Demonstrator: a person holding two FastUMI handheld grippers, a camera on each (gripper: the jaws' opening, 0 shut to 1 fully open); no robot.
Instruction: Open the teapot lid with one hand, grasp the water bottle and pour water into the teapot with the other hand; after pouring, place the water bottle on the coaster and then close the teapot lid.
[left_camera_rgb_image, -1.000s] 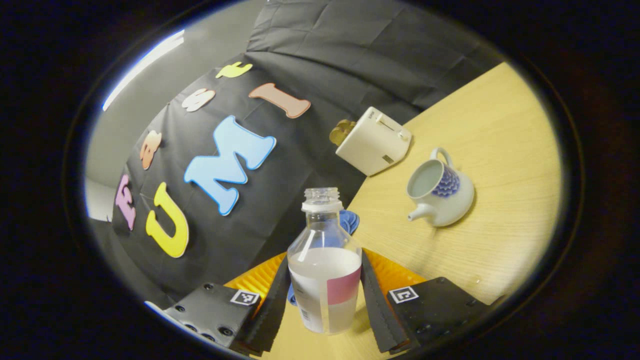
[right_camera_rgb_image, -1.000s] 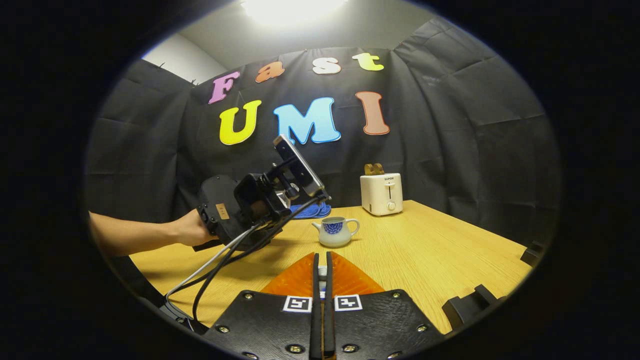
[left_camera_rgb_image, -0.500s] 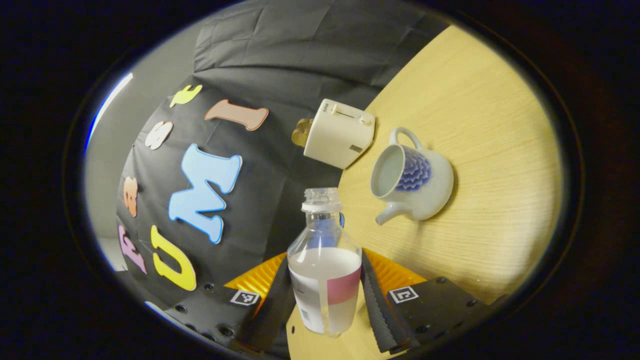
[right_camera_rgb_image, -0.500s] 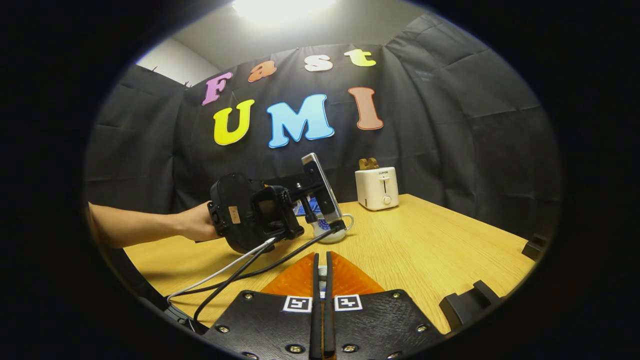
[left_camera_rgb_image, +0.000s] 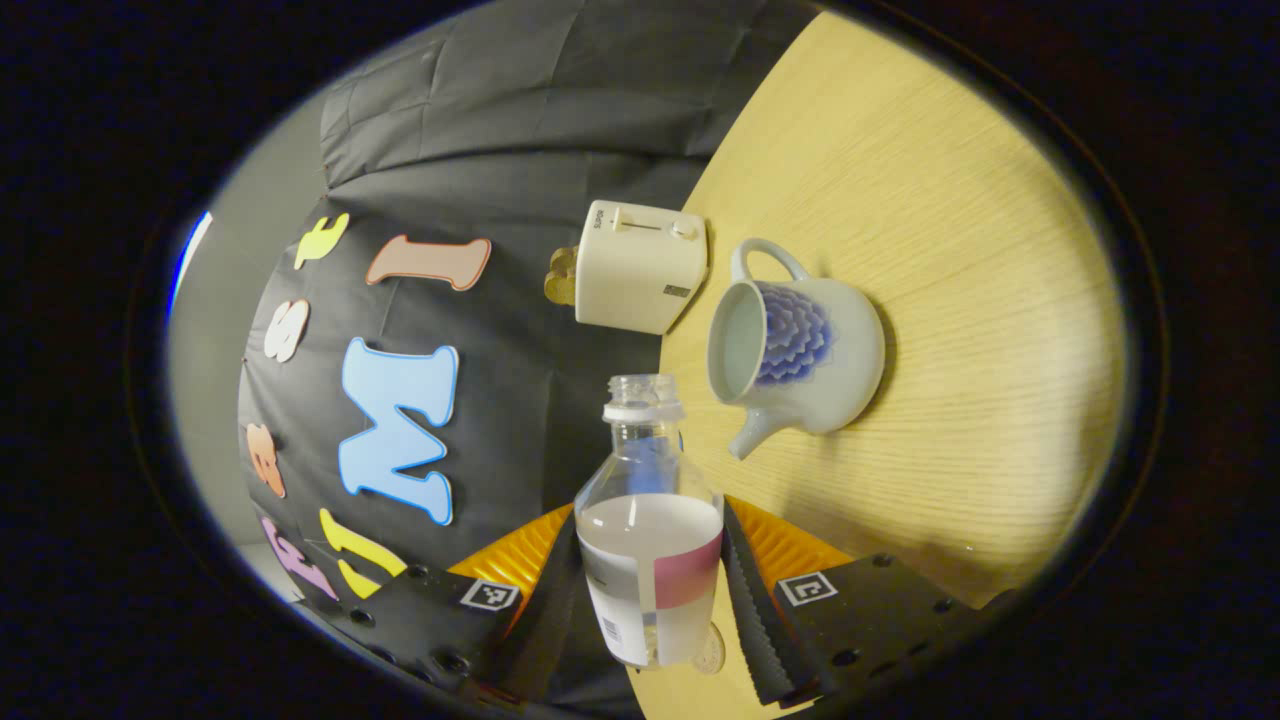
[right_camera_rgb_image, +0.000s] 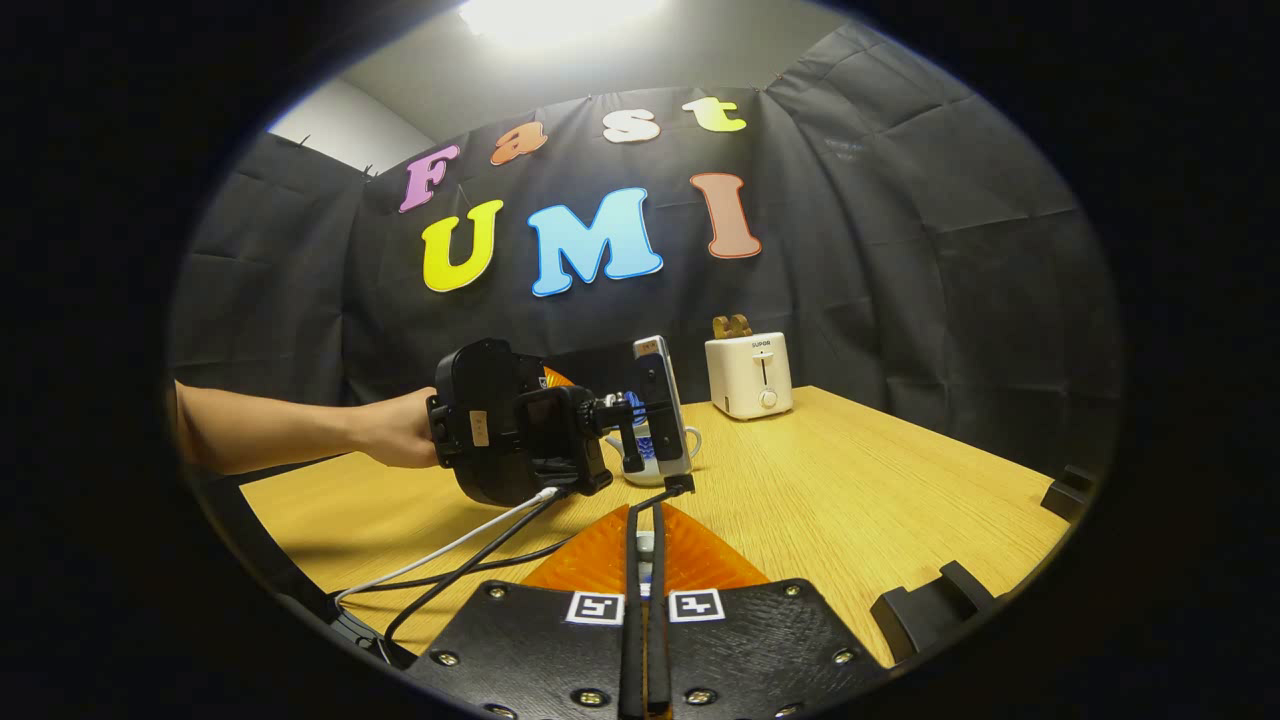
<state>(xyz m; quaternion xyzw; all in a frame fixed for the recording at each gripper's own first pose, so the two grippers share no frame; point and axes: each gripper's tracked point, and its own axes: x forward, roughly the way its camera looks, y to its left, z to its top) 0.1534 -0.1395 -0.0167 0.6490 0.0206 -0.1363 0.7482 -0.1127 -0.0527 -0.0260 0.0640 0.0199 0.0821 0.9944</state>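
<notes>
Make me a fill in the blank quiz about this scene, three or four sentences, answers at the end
1. The left gripper is shut on the water ____.
2. The teapot stands on the wooden table with its ____ off.
3. The water bottle has no ____ on its neck.
4. Behind the teapot, by the black cloth, stands a white ____.

Missing words: bottle; lid; cap; toaster

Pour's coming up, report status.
Left gripper shut on clear plastic water bottle. Right gripper shut on small lid. White blue-patterned teapot open. Path clear.
</notes>
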